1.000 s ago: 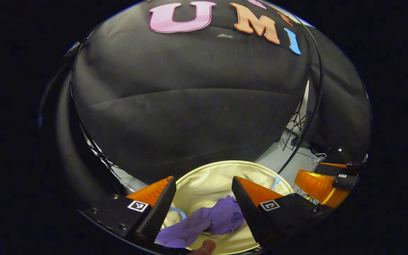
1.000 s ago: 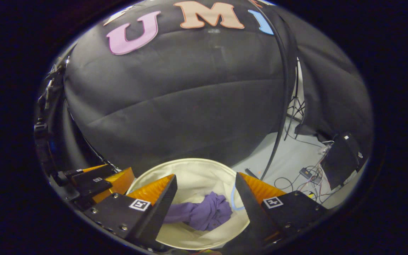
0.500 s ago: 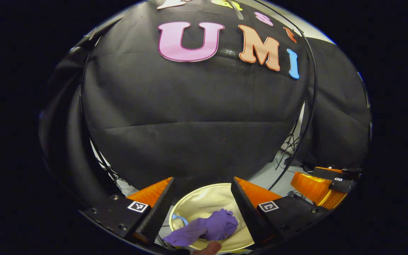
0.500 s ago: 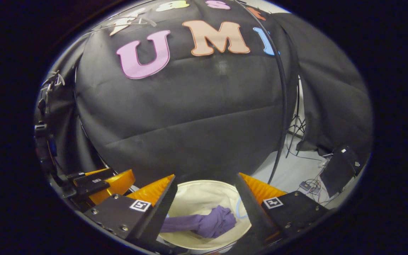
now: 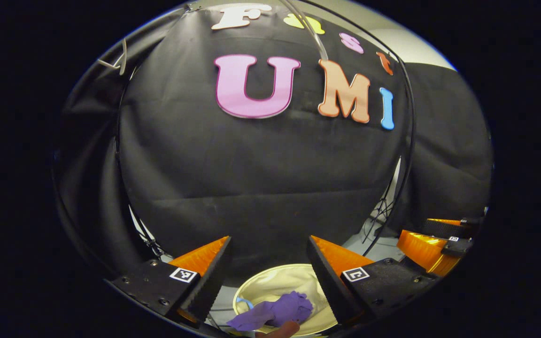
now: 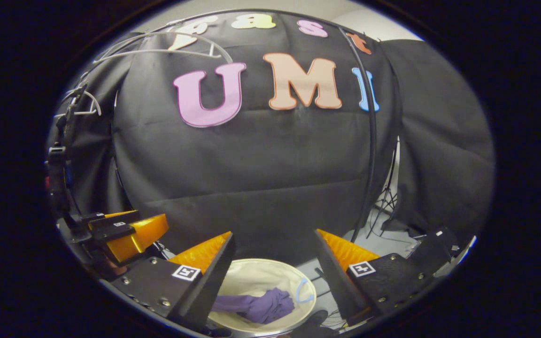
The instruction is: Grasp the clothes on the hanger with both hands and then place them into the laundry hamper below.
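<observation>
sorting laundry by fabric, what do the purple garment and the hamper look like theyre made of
Purple garment: looks like a soft, matte knit such as cotton jersey, since it lies crumpled in loose folds without shine; the exact fibre cannot be told.
Hamper: seems a thin cream woven cloth, canvas or polyester, matte, with a wrinkled wall held in a round rim; a light blue loop handle looks like cord or webbing.

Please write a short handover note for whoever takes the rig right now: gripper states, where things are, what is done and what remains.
Left gripper: open, empty, above the hamper.
Right gripper: open, empty, also above it.
Purple garment: lies crumpled inside the cream laundry hamper on the floor; one part drapes toward the rim.
White hanger: hangs bare up on the left.
Done: garment off the hanger and dropped in.
Left: probably nothing beyond checking that the garment sits fully inside.
</observation>
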